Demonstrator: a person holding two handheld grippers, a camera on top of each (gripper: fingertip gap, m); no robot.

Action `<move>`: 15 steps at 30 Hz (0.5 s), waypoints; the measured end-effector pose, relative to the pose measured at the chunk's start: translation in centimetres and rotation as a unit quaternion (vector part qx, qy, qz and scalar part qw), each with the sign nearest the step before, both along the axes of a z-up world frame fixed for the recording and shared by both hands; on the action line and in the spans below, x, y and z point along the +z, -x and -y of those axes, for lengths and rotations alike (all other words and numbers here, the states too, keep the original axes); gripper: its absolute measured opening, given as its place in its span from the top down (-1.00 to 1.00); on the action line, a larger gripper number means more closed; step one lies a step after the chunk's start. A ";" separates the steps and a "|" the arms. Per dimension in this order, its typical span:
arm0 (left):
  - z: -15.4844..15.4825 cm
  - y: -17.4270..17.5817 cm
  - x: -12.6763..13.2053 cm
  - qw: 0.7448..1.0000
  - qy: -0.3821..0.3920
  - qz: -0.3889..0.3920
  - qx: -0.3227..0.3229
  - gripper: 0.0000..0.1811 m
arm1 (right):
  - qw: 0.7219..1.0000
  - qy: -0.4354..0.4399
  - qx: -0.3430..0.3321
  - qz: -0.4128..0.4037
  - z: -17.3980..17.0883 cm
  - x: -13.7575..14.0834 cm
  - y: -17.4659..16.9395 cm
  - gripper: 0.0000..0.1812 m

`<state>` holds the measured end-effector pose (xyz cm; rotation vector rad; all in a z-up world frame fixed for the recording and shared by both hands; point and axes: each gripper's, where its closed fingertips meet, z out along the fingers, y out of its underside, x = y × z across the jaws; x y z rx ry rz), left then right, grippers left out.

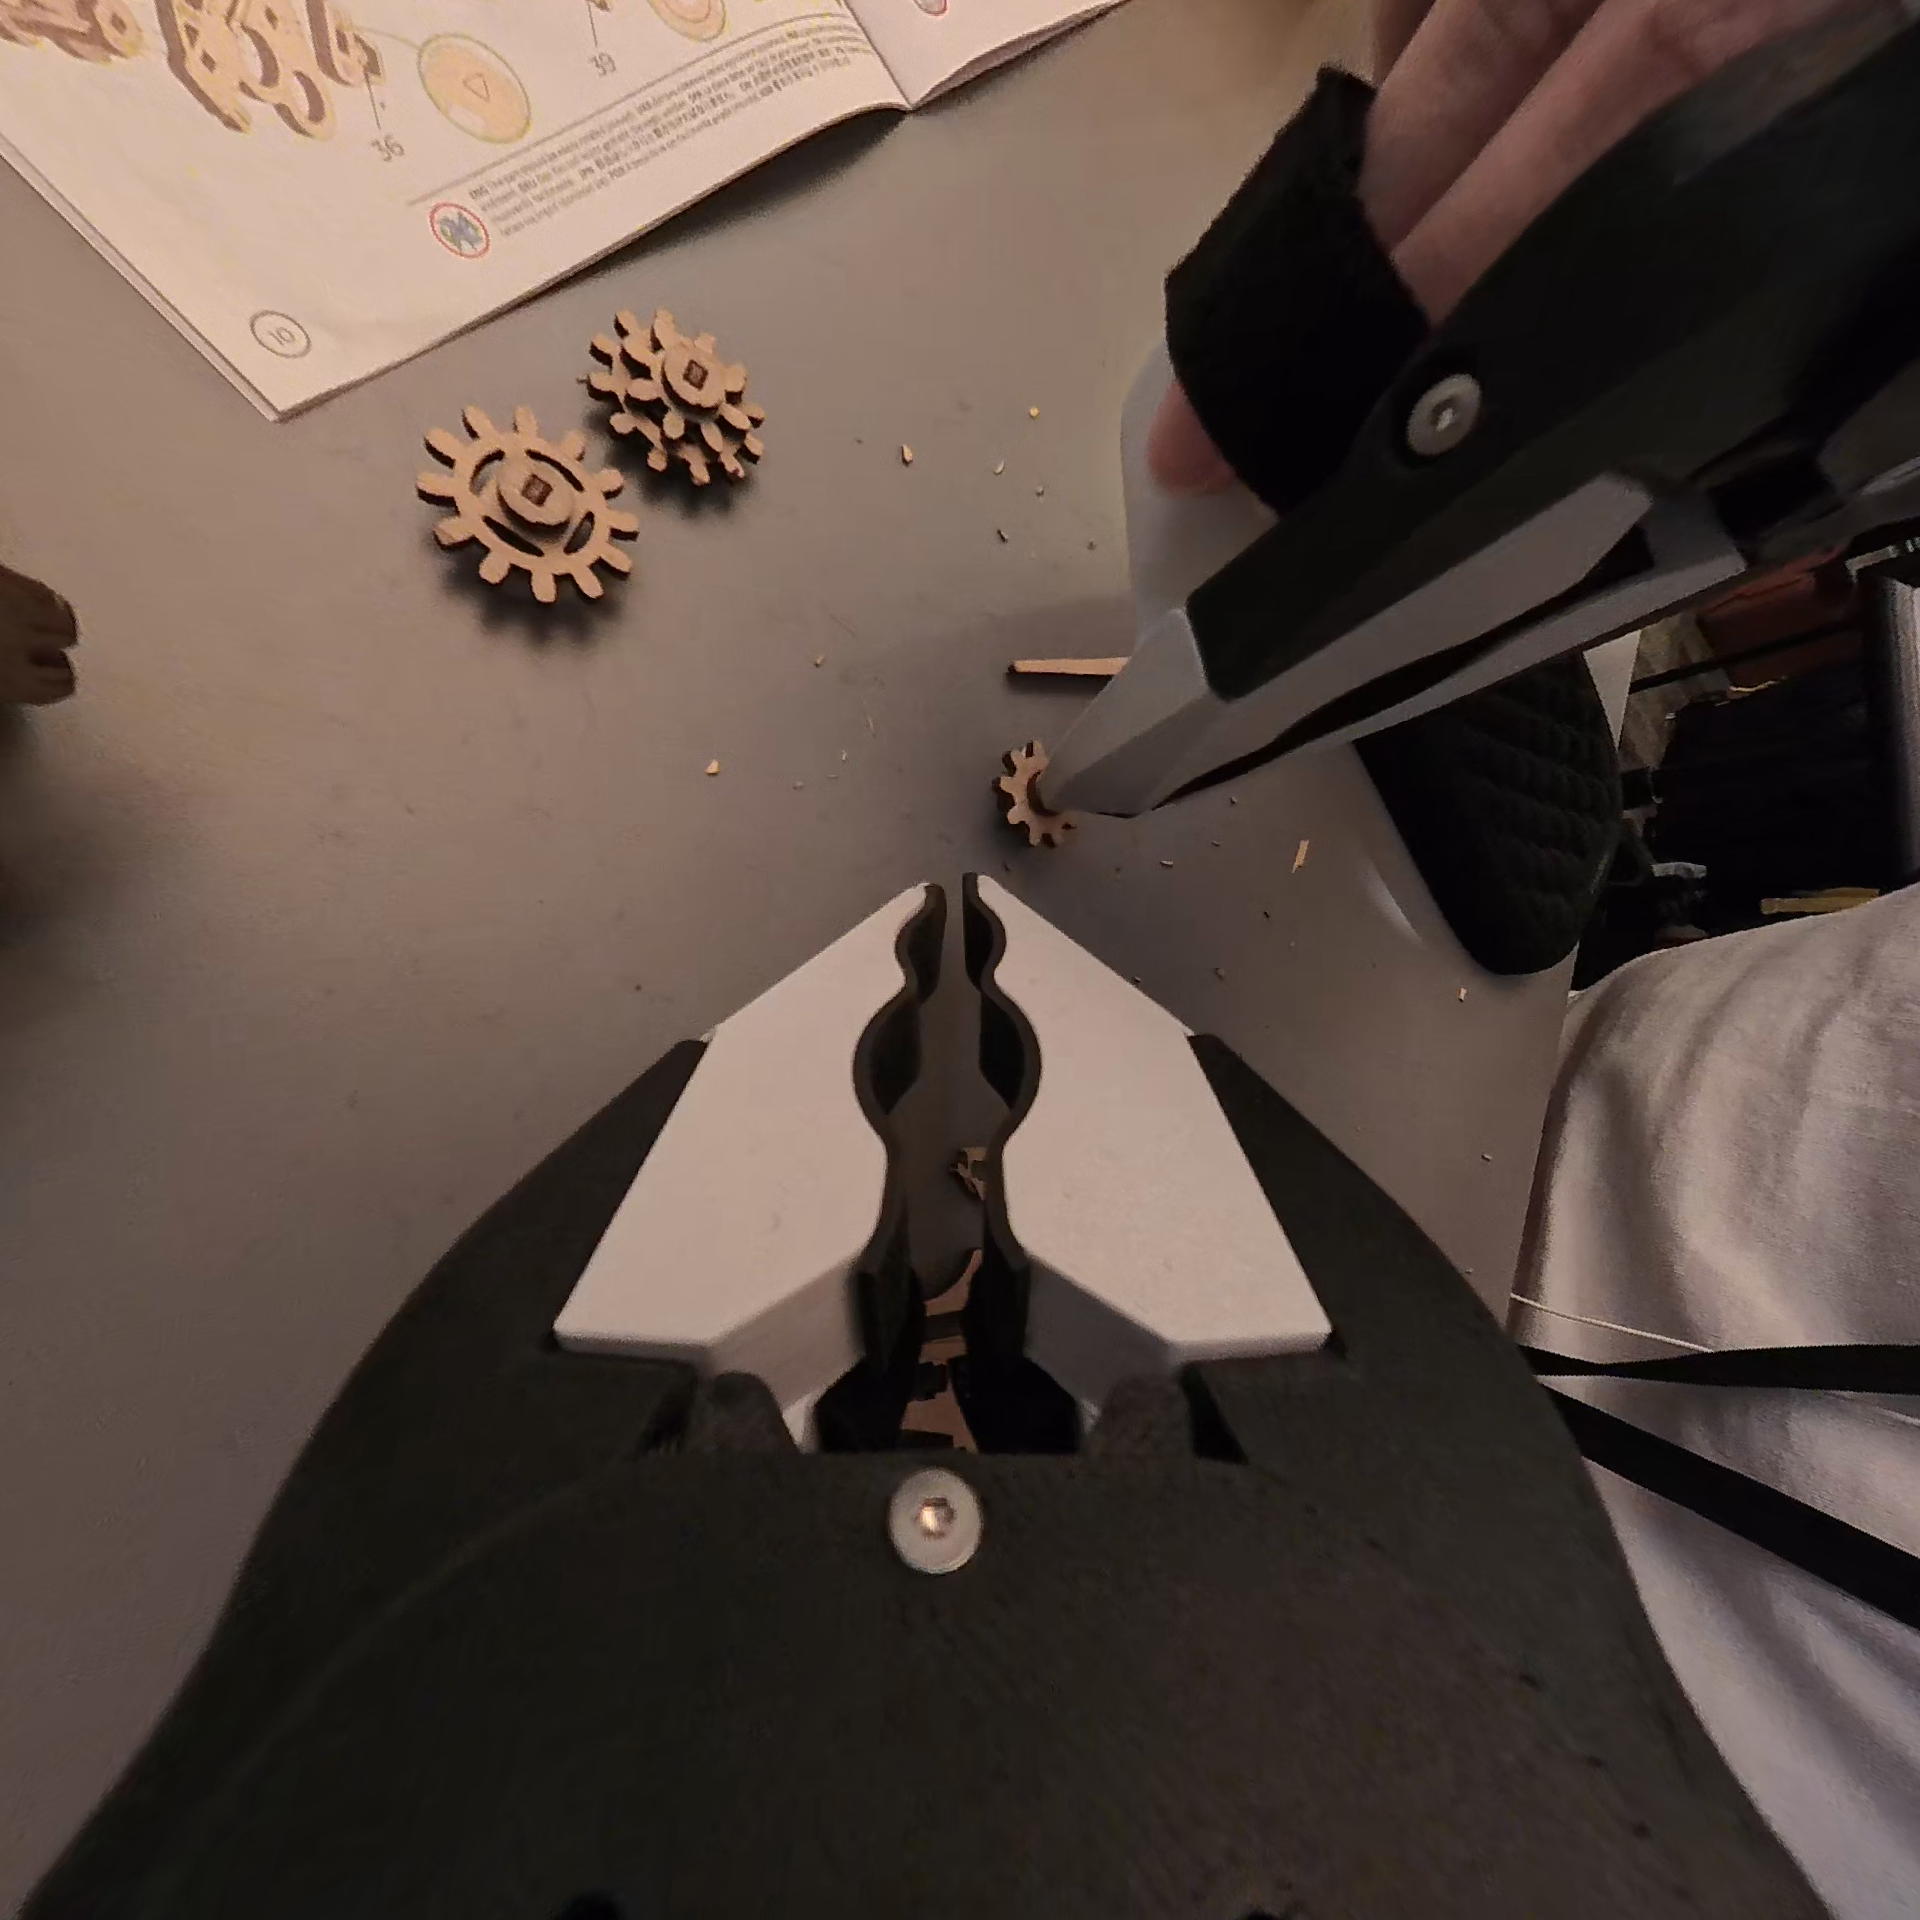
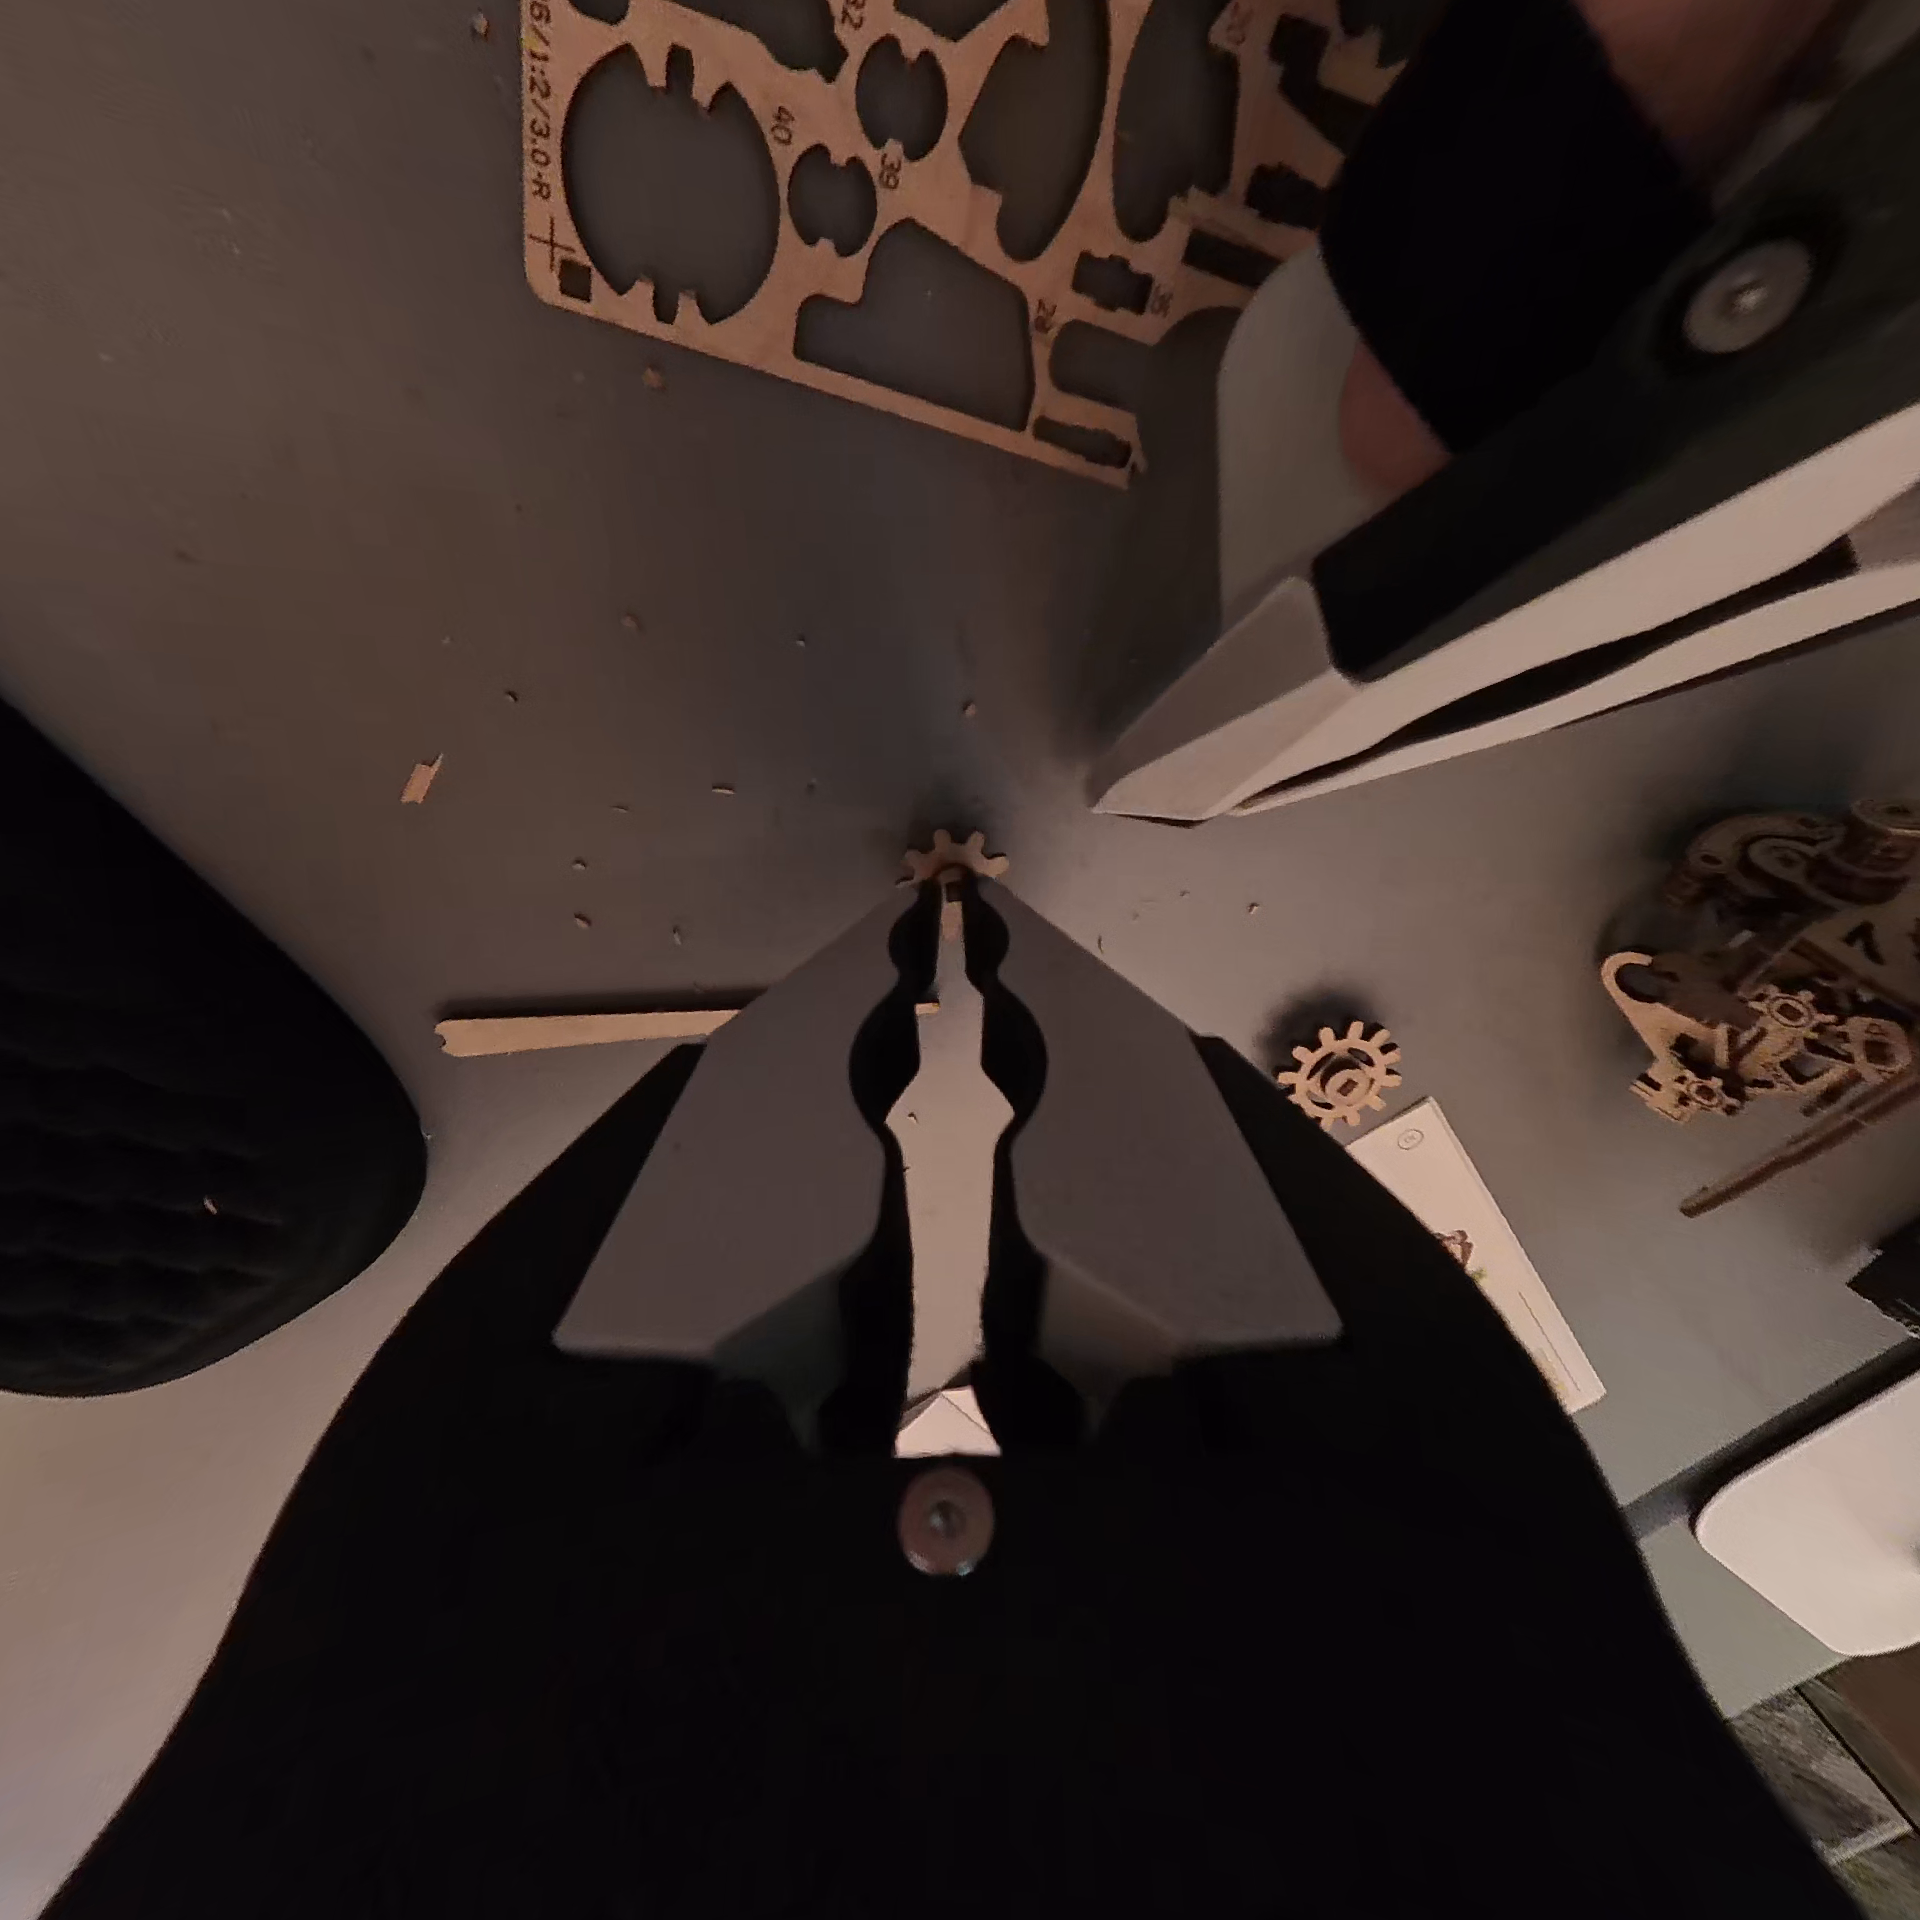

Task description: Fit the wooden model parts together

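A small wooden gear point(image 1: 1023, 795) stands on edge on the grey table point(image 1: 312, 935). My right gripper point(image 1: 1049, 802) comes in from the upper right and is shut on the gear's short hub. In the right wrist view the gear point(image 2: 953, 854) sits just past my right gripper's point(image 2: 951, 896) tips, which pinch its peg. My left gripper point(image 1: 954, 885) is shut and empty, a short way left of and below the gear. It also shows in the right wrist view point(image 2: 1103, 805), at the upper right. Wood seen through its gap looks like the sheet underneath.
Two larger gears point(image 1: 525, 514) point(image 1: 675, 395) lie below an open instruction booklet point(image 1: 416, 177). A wooden stick point(image 2: 582, 1031) lies by the right gripper. A cut-out wooden sheet point(image 2: 831, 343), a part-built model point(image 2: 1766, 987) and a black knitted object point(image 2: 156, 1039) surround the spot.
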<state>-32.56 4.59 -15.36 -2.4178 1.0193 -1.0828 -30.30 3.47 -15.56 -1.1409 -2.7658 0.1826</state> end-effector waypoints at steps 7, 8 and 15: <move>0.0 0.0 0.0 1.000 0.000 0.001 -0.001 0.98 | 1.000 0.012 -0.010 0.005 0.0 0.0 0.0 0.95; 0.0 0.0 0.0 1.000 0.000 0.000 -0.001 0.98 | 1.000 0.017 -0.011 0.004 0.1 0.1 -0.1 0.96; 0.0 0.0 0.0 1.000 0.000 0.000 -0.002 0.98 | 1.000 0.024 -0.014 -0.009 0.1 0.7 0.2 0.96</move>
